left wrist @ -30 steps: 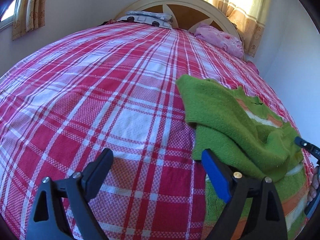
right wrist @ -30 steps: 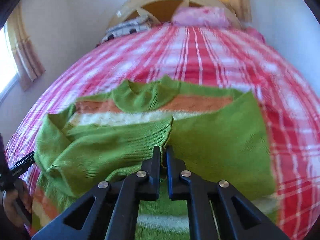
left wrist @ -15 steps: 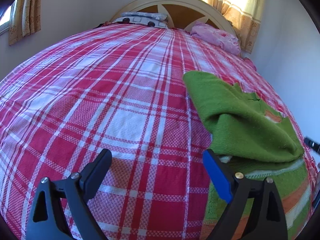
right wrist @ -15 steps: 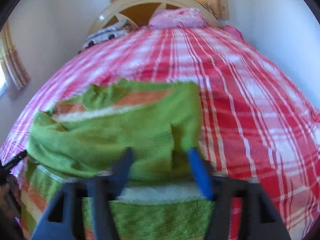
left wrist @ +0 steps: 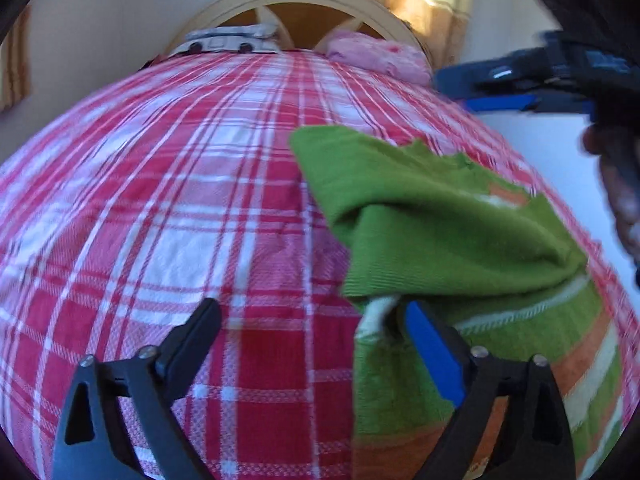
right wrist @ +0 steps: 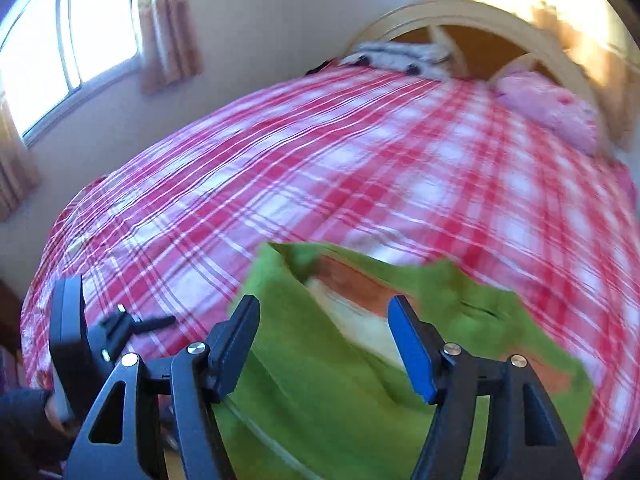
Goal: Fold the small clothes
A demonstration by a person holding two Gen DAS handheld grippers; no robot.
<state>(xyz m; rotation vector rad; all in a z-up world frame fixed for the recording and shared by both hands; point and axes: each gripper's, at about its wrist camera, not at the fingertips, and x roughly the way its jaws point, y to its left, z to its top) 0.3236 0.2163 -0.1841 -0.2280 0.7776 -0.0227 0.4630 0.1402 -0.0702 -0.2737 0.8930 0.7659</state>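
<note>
On the bed [left wrist: 168,208] with its red-and-white checked cover, the green knitted sweater with orange and cream stripes [left wrist: 448,224] lies toward the foot, on the side farther from the window. One sleeve is folded across its body, so I judge the fold begun; the other side and the final halving remain. My right gripper [right wrist: 324,344], its fingers spread and empty, hangs above the sweater. My left gripper [left wrist: 312,344] is released too, one finger at the sweater's edge.

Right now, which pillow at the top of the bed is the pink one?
The pink pillow on the right; the other pillow is white with dark spots.
</note>
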